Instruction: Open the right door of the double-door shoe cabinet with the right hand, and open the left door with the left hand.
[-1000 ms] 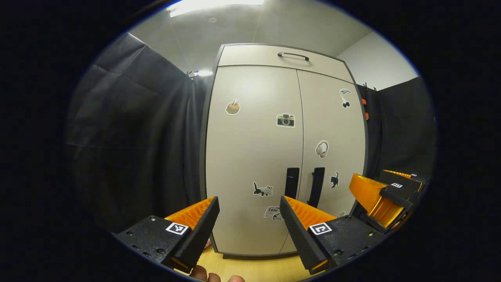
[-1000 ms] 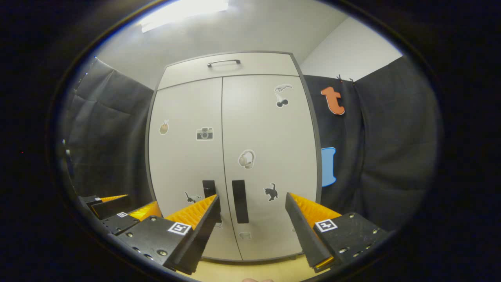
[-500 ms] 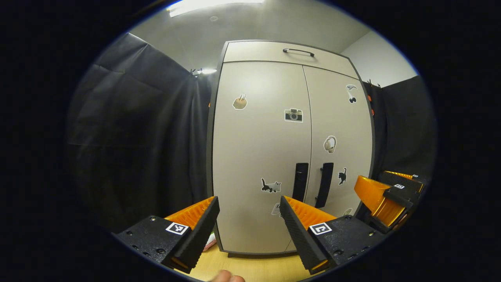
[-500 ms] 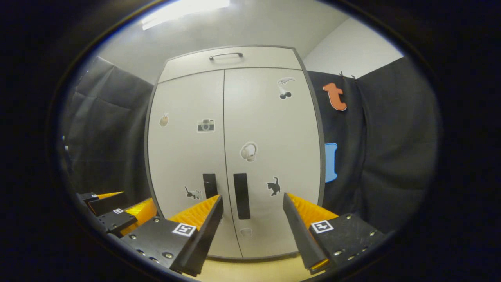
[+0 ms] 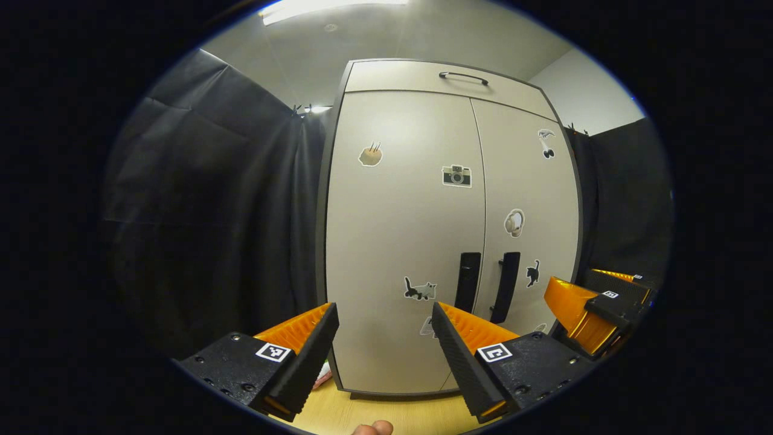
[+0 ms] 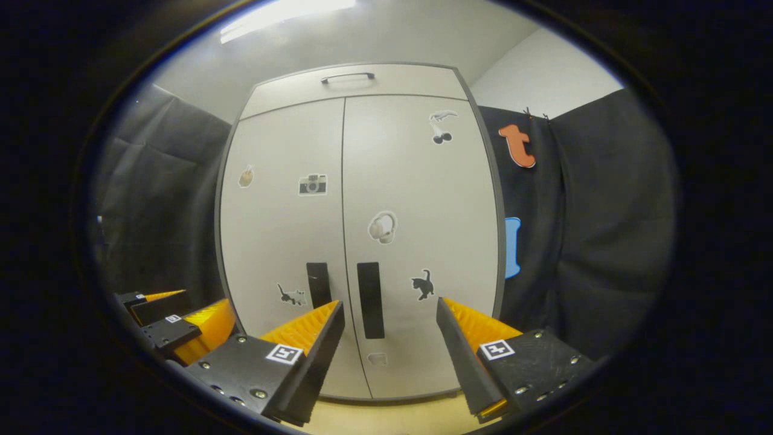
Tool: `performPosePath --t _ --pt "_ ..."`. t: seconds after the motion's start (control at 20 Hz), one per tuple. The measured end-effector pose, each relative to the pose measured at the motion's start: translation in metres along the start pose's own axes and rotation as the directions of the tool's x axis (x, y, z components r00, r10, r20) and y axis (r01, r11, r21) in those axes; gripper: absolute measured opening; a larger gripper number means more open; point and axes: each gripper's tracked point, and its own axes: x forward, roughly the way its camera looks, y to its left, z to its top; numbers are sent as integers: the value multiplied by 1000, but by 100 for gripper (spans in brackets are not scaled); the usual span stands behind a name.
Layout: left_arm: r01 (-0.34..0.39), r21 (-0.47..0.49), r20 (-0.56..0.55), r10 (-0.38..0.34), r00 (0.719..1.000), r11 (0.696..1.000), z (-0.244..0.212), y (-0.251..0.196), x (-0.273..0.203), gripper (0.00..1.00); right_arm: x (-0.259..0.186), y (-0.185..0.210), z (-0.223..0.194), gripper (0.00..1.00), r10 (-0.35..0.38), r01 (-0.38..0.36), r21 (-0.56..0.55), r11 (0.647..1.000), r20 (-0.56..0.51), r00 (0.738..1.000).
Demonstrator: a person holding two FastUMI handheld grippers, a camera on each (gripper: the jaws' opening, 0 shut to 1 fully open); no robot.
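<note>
Booth: black cloth walls, wooden floor (image 5: 386,414).
Left gripper (image 5: 384,329): fingers spread wide, holding nothing.
Right gripper (image 6: 389,323): fingers spread wide, empty.
Shoe cabinet (image 6: 362,241): at 12 o'clock, both doors closed, dark handles (image 6: 370,299) side by side.

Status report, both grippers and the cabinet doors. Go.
Left gripper open, right gripper open, both short of the handles. Shoe cabinet doors shut. Nothing in the way.

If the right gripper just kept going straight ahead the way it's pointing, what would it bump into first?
Most likely the cabinet's closed right door, low down, near its dark vertical handle. The right gripper is open and the handle sits just left of centre between its fingers. Depth is hard to judge.
</note>
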Motion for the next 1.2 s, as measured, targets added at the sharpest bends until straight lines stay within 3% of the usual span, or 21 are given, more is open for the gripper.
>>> performPosePath --t 0.15,0.2,0.35,0.4,0.45,1.0,1.05,1.1,1.2 --pt "5 8 7 -5 1000 1000 2 -2 5 96 7 2 -3 86 3 -3 -5 1000 -5 1000" --pt "9 8 11 -9 1000 1000 3 -3 6 96 9 3 -4 91 5 -5 -9 1000 -7 1000" --pt "18 11 12 -18 1000 1000 3 -5 10 96 17 7 -11 91 12 -13 -16 1000 -26 1000" --pt "17 14 11 -17 1000 1000 2 -5 12 96 19 7 -12 87 10 -11 -20 1000 -29 1000" --pt "16 16 11 -16 1000 1000 3 -4 13 96 22 7 -13 91 8 -8 -24 1000 -30 1000" --pt "-6 17 18 6 1000 1000 2 7 25 96 46 12 -23 91 11 -13 -31 999 -50 999" --pt "-10 18 21 10 1000 1000 3 8 26 96 49 13 -24 87 11 -12 -30 999 -50 999" --pt "-14 21 24 13 1000 1000 3 10 27 96 52 13 -25 91 10 -11 -29 1000 -50 999" --pt "-21 26 30 20 999 999 4 13 29 96 59 14 -26 91 10 -12 -33 999 -51 999"
